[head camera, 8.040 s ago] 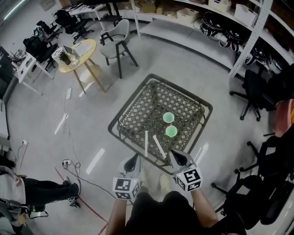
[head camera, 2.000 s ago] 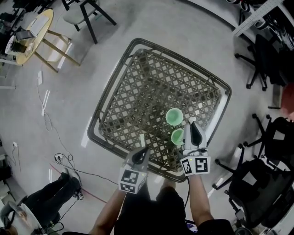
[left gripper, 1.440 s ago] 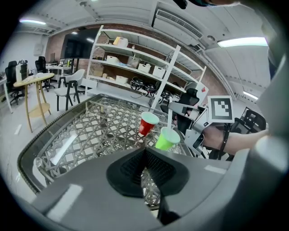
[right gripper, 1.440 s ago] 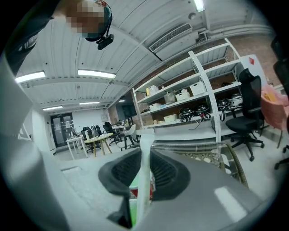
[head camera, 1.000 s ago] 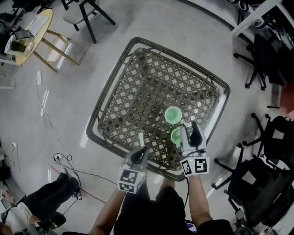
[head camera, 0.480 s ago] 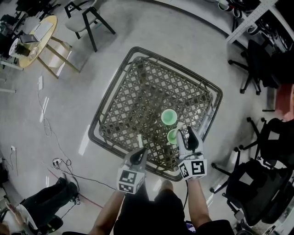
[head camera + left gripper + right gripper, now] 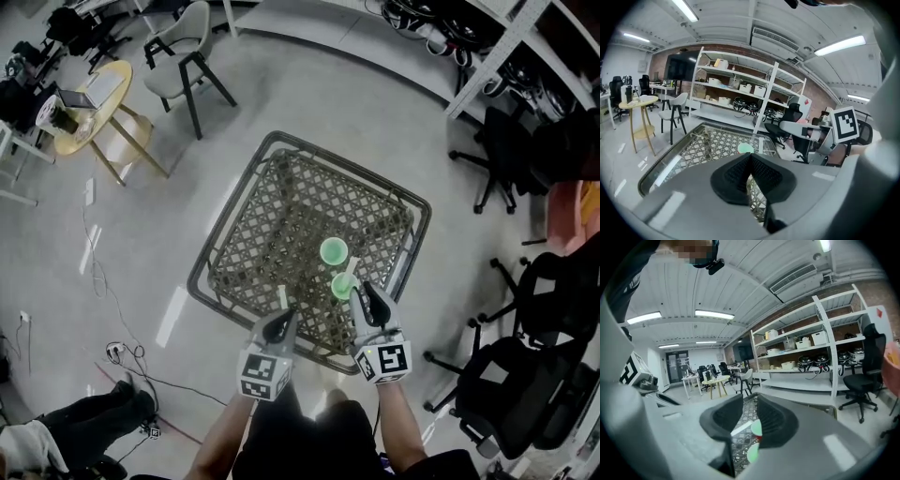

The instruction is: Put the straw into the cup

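Two green cups stand on the lattice table (image 7: pixel 272 202): the far cup (image 7: pixel 332 250) is empty and the near cup (image 7: pixel 341 287) has a white straw (image 7: pixel 350 273) leaning in it. My right gripper (image 7: pixel 362 293) hangs just behind and to the right of the near cup. Its jaws are closing, with a clear gap and nothing pressed between them (image 7: pixel 749 399). A second straw (image 7: pixel 281 297) lies just ahead of my left gripper (image 7: pixel 283 317), its near end hidden under the tips. The left gripper view shows that gripper (image 7: pixel 750 157) shut, with nothing seen in the pads.
A metal rim (image 7: pixel 208 246) frames the table. Black office chairs (image 7: pixel 511 370) stand to the right, and a grey chair (image 7: pixel 187 42) and a round yellow table (image 7: pixel 89 103) at the far left. Shelving (image 7: pixel 450 37) lines the back. A person's legs (image 7: pixel 66 436) lie at the lower left.
Both grippers have lifted away from the table, and the table looks smaller in the head view. The right gripper has drawn back a little from the near cup.
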Available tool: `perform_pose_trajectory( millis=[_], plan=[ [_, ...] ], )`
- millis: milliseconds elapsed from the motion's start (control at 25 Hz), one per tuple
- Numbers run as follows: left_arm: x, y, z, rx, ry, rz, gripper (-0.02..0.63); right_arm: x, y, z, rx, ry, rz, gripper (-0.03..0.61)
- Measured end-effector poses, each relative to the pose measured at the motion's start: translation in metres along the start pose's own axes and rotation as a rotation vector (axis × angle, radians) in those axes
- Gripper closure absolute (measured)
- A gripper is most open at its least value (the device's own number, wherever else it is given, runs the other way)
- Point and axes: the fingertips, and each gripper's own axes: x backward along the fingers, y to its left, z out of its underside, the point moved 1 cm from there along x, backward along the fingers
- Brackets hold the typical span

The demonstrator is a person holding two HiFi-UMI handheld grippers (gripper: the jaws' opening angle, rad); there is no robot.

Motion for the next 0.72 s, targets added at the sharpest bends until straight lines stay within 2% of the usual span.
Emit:
perform_pose_trajectory(
  millis=[480,720],
  plan=[
    [0.050,-0.022,-0.037,-0.041,-0.111,-0.048,0.607,0.050,0.038,-0.026,0.060,0.014,-0.054,0.569],
    [0.079,-0.023,-0.044,-0.048,-0.152,-0.093,0.607,0.076,0.058,-0.028,0.068,0.028,-0.088,0.575]
  ],
)
